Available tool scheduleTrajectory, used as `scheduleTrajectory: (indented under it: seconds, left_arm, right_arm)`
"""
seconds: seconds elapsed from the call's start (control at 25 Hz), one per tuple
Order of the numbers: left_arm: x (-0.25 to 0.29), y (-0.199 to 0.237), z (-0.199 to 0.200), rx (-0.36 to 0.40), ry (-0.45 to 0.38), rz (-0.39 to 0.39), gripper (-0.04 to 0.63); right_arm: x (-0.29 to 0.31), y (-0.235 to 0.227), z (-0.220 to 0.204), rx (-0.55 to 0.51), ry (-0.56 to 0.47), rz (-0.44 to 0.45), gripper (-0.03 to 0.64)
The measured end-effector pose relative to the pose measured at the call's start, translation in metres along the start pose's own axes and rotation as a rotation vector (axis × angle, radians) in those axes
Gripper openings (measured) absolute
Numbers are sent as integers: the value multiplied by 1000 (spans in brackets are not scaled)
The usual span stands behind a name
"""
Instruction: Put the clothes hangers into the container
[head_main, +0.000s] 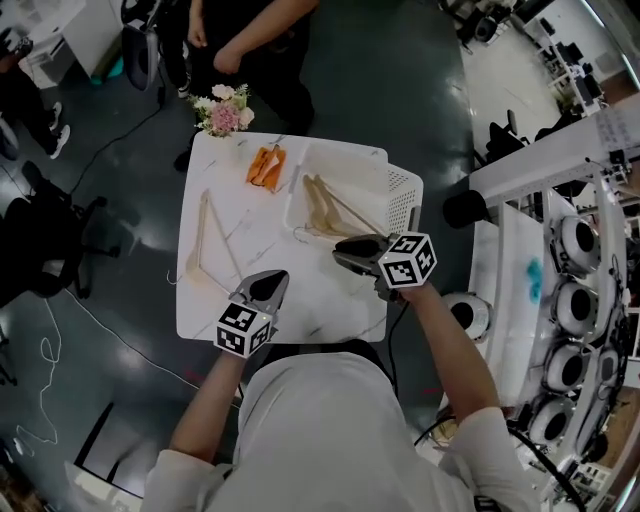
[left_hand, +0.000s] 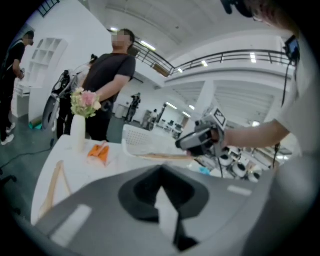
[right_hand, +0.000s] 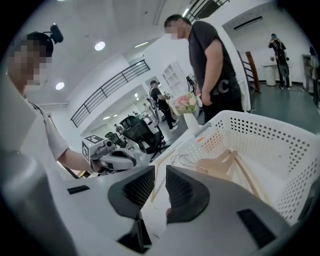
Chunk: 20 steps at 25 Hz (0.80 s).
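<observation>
The desk (head_main: 300, 295) carries a white perforated basket (head_main: 402, 195) at its far right corner, which serves as the container. Wooden hangers (head_main: 330, 210), at least two by appearance, lie flat inside it with their wire hooks toward the near left; the right gripper view confirms that they rest on the basket floor (right_hand: 227, 162). The right claw (head_main: 342, 252) hangs just above the near edge of the basket, close to the end of one hanger arm. Its jaws stand a narrow gap apart with nothing between the pads, so it holds nothing. This position suits a claw that is done with the basket, though that is a judgement only. One more hanger (head_main: 205, 240) lies flat on the left half of the desk, well apart from the basket, so the task is part done. The left claw (head_main: 272, 282) sits over the near edge of the desk, pointing gently downward toward that side. Its jaws appear closed together and empty, and it is near the loose hanger but not touching it. It is the better placed of the two to take that hanger, and would need to open first. A vase of flowers (head_main: 224, 110) and an orange item (head_main: 265, 165) occupy the far edge of the desk, clear of the work. A bystander (head_main: 255, 40) stands beyond the desk.
</observation>
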<state>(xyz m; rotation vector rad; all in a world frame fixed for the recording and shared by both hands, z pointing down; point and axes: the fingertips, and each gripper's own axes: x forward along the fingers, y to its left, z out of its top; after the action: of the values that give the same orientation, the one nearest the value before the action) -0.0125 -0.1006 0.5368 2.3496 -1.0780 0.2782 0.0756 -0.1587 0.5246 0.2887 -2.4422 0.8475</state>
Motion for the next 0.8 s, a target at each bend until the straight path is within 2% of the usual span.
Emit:
scheduleTrajectory:
  seconds: [0.44, 0.8]
  left_arm:
    - [-5, -20, -4, -3, -11, 5, 2]
    - [-9, -57, -10, -51, -44, 39, 2]
  right_arm:
    - [-9, 52, -36, -10, -113, -27, 25]
    - [-28, 54, -57, -2, -191, -108, 17]
